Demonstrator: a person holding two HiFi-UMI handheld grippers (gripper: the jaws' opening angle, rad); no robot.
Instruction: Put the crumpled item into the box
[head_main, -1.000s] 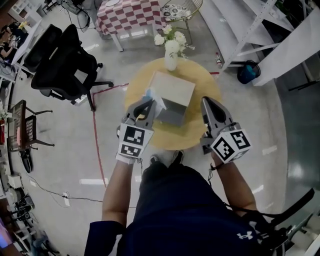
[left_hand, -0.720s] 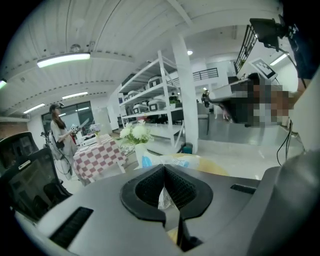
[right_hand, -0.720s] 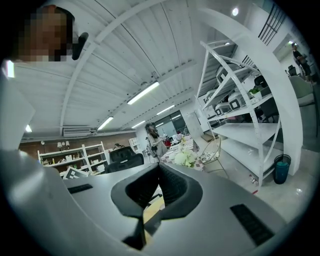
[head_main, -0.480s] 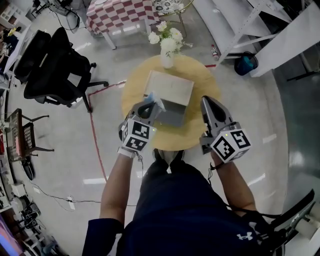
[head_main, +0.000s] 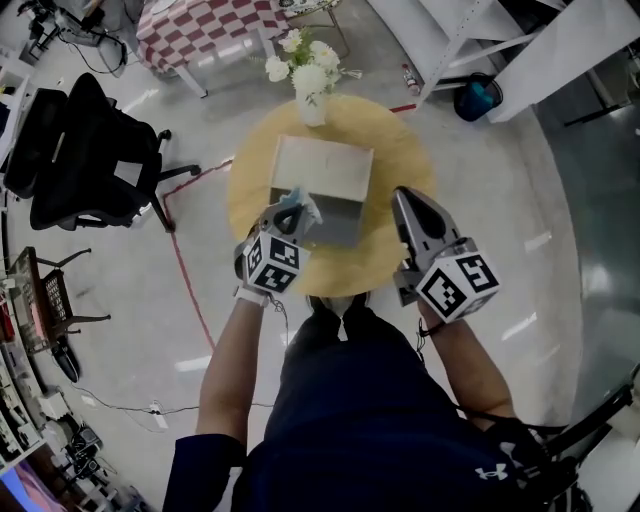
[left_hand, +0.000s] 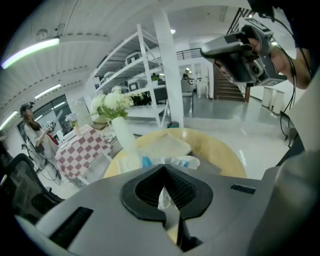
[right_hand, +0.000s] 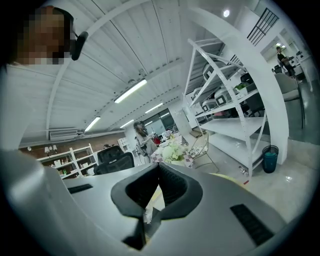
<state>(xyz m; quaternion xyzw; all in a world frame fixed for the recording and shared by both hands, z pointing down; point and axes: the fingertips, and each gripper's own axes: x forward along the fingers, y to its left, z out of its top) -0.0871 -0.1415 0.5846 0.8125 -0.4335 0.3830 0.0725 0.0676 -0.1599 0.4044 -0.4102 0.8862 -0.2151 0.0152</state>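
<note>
- My left hand-held gripper (head_main: 289, 212), jaws pinched shut on the crumpled item (head_main: 304, 207), hangs over the near-left edge of the box (head_main: 322, 168), which stands at mid-worktop (head_main: 405, 165).
- My right hand-held gripper (head_main: 404, 198), jaws together and empty, waits just right of the box.
- Risk: released here, the item may catch the box's rim and tumble outside. I judge the release belongs further over the opening.
- Risk: a low approach may nudge the box toward the vase (head_main: 312, 105) beyond it.
- The left gripper view alone shows a fold of the item nipped between the jaws. The head view alone shows where it hangs relative to the box.
</note>
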